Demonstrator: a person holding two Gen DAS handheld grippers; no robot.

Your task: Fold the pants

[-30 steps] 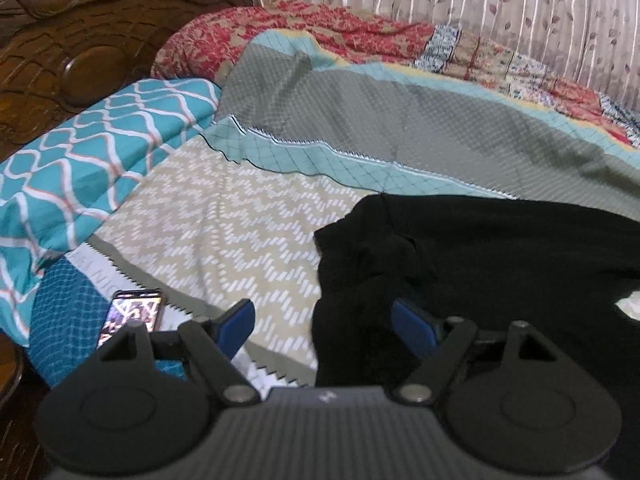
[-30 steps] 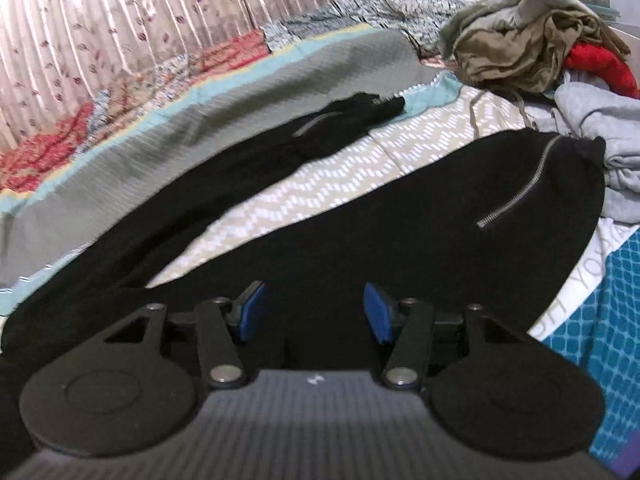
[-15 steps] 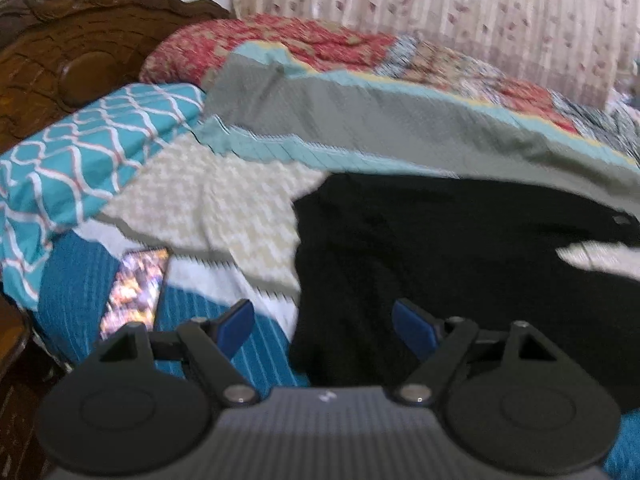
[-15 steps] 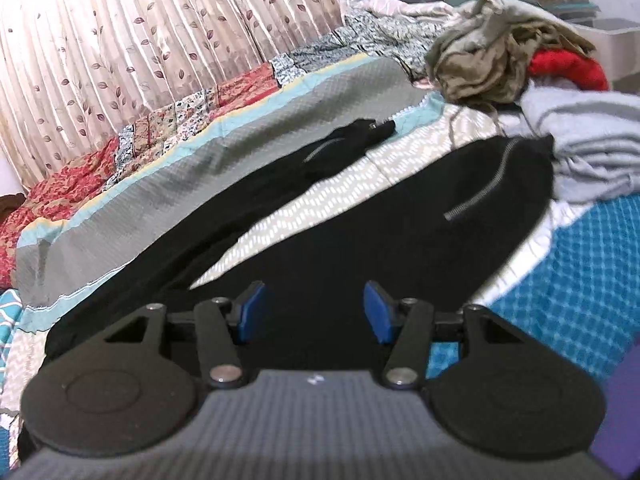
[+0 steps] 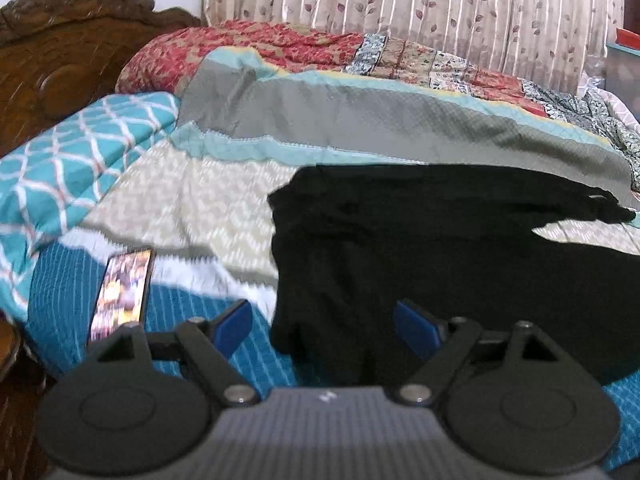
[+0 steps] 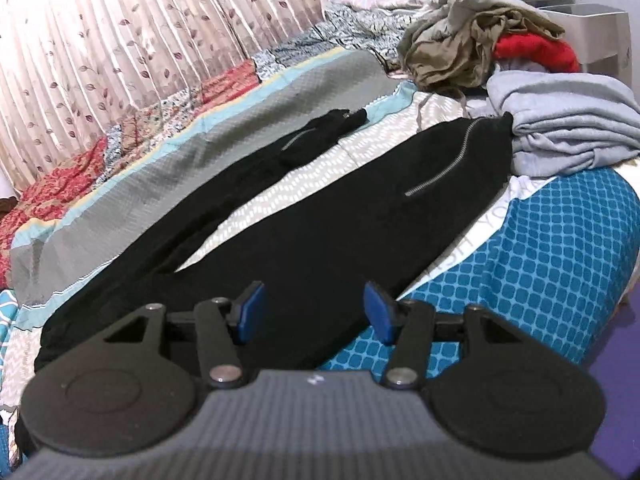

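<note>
A bed with a patterned bedspread [image 6: 560, 240] fills both views, black pants [image 6: 320, 220] spread flat across the middle of the frame, legs apart, while the left gripper [image 5: 326, 326] and right gripper [image 6: 312, 312] hover low with jaws wide, grasping nothing.

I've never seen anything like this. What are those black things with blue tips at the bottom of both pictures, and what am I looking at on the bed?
Those are two hand-held grasping devices; a person carries one in each hand, and each has a small wide-angle camera looking forward along its two fingers. One picture comes from the left tool, the other from the right tool. Both have their blue-tipped fingers apart and hold nothing. On the patterned bedspread lie black pants, spread out with the legs apart and not yet folded. The left view shows their waist end, with a phone nearby and a teal pillow. The right view looks along the legs toward a pile of clothes.
</note>
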